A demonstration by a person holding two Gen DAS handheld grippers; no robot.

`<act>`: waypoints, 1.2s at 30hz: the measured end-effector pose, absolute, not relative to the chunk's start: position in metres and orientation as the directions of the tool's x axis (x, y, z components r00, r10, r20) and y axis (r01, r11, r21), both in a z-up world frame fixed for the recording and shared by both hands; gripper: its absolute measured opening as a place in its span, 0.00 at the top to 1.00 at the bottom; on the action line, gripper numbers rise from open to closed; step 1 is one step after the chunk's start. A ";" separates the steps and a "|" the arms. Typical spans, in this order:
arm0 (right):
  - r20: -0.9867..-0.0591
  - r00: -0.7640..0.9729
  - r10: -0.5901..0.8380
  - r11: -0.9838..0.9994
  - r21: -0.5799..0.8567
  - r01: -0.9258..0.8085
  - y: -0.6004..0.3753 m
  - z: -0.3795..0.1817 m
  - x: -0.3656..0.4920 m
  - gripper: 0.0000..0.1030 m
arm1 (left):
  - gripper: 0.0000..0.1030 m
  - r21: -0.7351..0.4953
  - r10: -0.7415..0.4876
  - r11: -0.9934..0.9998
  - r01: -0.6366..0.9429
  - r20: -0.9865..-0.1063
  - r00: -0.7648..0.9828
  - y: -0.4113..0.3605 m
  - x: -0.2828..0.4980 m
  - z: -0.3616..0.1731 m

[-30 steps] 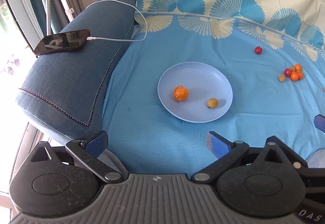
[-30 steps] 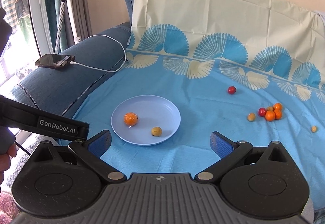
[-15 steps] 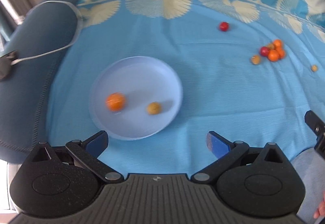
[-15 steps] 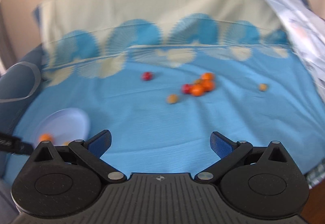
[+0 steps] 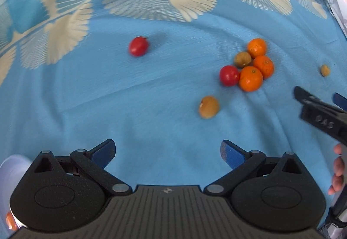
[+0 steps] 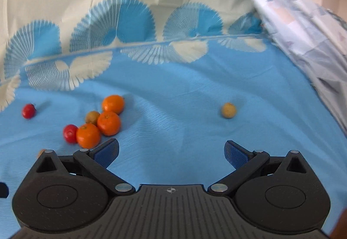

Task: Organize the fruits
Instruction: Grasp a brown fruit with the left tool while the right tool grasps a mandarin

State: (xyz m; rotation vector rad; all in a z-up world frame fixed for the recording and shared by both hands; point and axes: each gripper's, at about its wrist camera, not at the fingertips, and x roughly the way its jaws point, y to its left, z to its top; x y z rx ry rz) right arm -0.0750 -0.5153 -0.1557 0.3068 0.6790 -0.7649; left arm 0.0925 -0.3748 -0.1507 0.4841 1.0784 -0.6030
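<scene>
Loose fruit lies on a blue cloth [image 5: 151, 96]. A cluster of three oranges [image 5: 251, 78] [image 6: 108, 123], a red tomato [image 5: 229, 75] [image 6: 70, 133] and a brownish fruit [image 5: 242, 59] sits together. A lone tan fruit [image 5: 208, 107] lies nearer, a second red tomato [image 5: 138, 46] [image 6: 28, 111] farther left, another tan fruit [image 5: 325, 70] [image 6: 228, 110] off to the right. My left gripper [image 5: 168, 153] is open and empty, short of the tan fruit. My right gripper [image 6: 171, 153] is open and empty, just right of the cluster. The pale plate's rim [image 5: 12, 163] shows at the lower left.
The right gripper's body [image 5: 321, 117] and a person's fingers [image 5: 337, 171] enter the left wrist view from the right. A pale patterned sheet [image 6: 303, 28] hangs along the right side. The cloth's cream fan-print border [image 6: 130, 22] rises behind the fruit.
Both grippers have swung right, away from the plate and the sofa arm, and closer to the fruit cluster. Both stay open. The fruit has not moved.
</scene>
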 end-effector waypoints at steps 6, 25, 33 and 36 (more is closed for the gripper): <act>-0.693 0.579 -0.429 0.826 -0.041 0.562 -0.530 -0.198 -0.016 0.01 | 0.00 0.080 -0.199 0.721 0.688 -0.927 0.317 -0.409 0.116 -0.191; -0.659 0.519 -0.545 0.707 -0.028 0.706 -0.525 -0.174 -0.050 0.64 | 0.73 0.047 -0.358 0.670 0.740 -0.853 0.378 -0.382 0.076 -0.125; -0.607 0.612 -0.507 0.745 0.049 0.666 -0.472 -0.110 -0.108 0.64 | 0.73 0.019 -0.321 0.748 0.663 -0.864 0.387 -0.307 0.044 -0.067; -0.591 0.665 -0.457 0.782 0.088 0.616 -0.439 -0.086 -0.124 0.64 | 0.73 0.019 -0.300 0.782 0.623 -0.864 0.404 -0.269 0.027 -0.045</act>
